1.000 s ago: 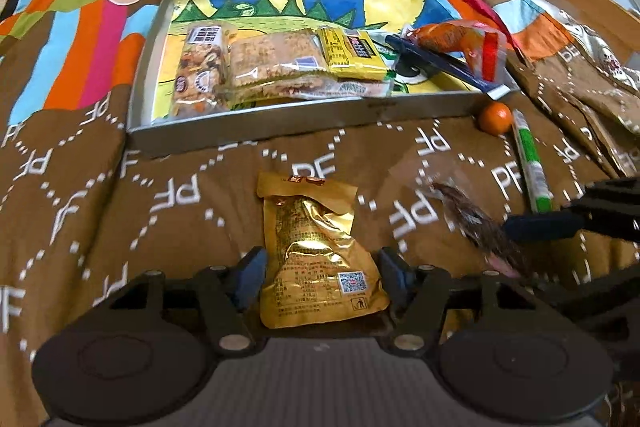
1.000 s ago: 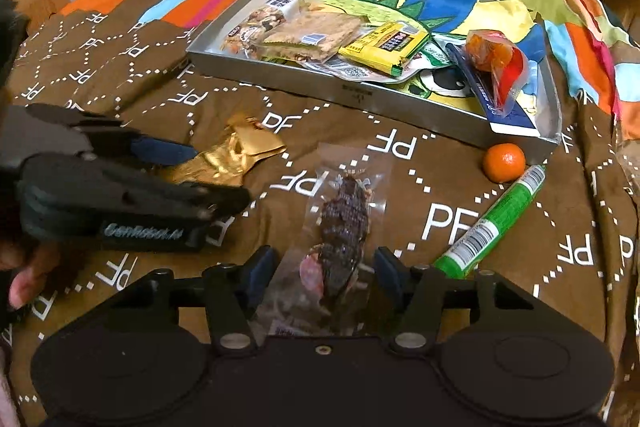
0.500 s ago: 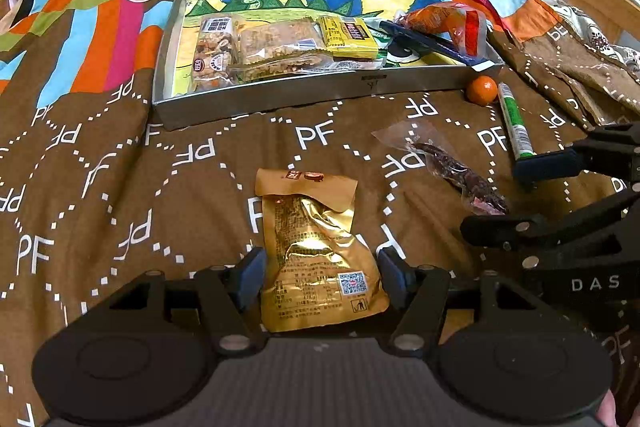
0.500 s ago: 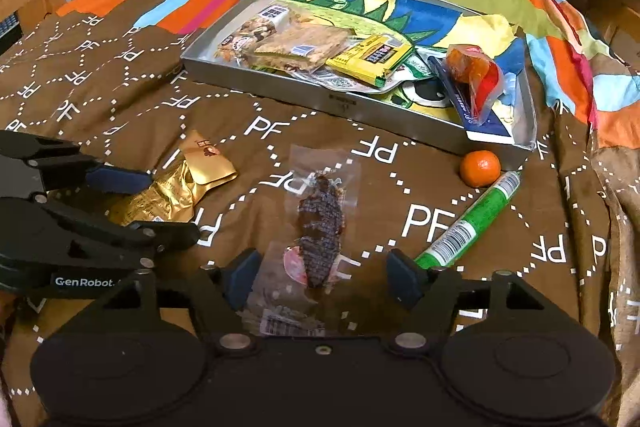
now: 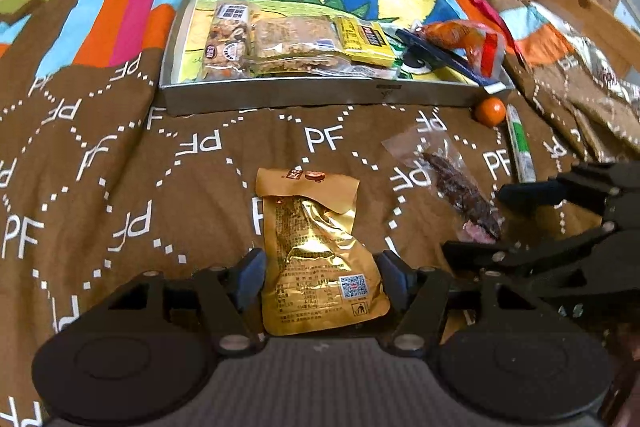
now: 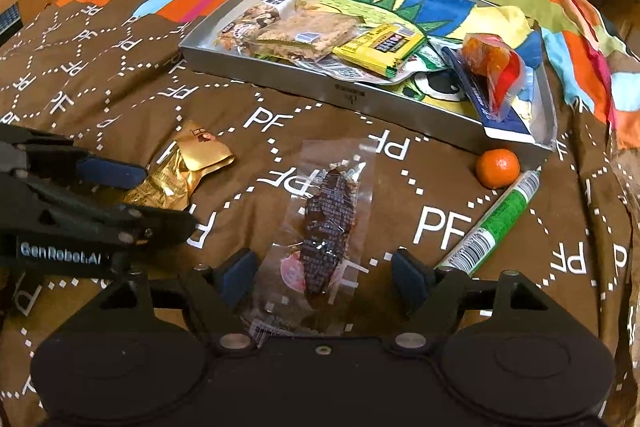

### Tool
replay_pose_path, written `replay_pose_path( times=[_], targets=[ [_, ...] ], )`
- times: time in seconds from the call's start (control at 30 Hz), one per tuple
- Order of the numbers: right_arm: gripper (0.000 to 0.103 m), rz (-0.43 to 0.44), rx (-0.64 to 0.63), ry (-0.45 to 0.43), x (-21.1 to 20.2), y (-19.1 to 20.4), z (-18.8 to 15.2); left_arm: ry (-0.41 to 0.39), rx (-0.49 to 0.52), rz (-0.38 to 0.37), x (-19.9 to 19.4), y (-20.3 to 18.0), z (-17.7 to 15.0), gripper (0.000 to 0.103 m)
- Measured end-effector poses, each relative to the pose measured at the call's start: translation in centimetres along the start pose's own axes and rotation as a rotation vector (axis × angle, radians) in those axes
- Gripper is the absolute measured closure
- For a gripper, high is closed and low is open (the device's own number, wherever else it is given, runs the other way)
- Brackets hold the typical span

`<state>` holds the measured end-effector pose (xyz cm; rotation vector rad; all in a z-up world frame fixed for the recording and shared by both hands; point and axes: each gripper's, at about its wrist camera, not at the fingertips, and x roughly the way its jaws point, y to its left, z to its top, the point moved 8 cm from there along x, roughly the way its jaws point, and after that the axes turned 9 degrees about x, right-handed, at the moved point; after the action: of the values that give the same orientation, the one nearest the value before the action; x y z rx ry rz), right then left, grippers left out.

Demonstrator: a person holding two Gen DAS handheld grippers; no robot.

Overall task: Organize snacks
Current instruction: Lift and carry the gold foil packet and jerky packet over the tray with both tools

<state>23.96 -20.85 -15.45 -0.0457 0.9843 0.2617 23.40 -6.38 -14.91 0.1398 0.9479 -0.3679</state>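
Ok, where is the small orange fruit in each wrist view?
Left wrist view: the orange fruit lies upper right, at the metal tray's near right corner.
Right wrist view: the fruit lies right of centre.
Shared landmark: the green tube beside it.

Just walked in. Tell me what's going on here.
A person is sorting snacks on a bed with two handheld grippers. The left gripper straddles a gold foil pouch. The right gripper, whose jaws have just been opening, sits around a clear-wrapped dark meat snack. Neither is gripped. Both lie on the brown blanket, as do a small orange and a green tube. The metal tray already holds several packets.
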Motion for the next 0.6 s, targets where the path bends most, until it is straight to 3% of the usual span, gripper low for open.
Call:
replay_pose_path(
  times=[0.13, 0.3, 0.6],
  targets=[
    [0.026, 0.001, -0.012, -0.002, 0.3, 0.0, 0.0, -0.006, -0.023, -0.01, 0.3, 0.3, 0.2, 0.033],
    [0.041, 0.006, -0.029, 0.003, 0.6, 0.5, 0.0, -0.004, -0.01, -0.002, 0.9, 0.2, 0.5, 0.033],
    [0.051, -0.018, -0.07, -0.031, 0.1, 1.3, 0.0, -0.013, 0.005, 0.026, 0.4, 0.1, 0.5, 0.044]
  ],
)
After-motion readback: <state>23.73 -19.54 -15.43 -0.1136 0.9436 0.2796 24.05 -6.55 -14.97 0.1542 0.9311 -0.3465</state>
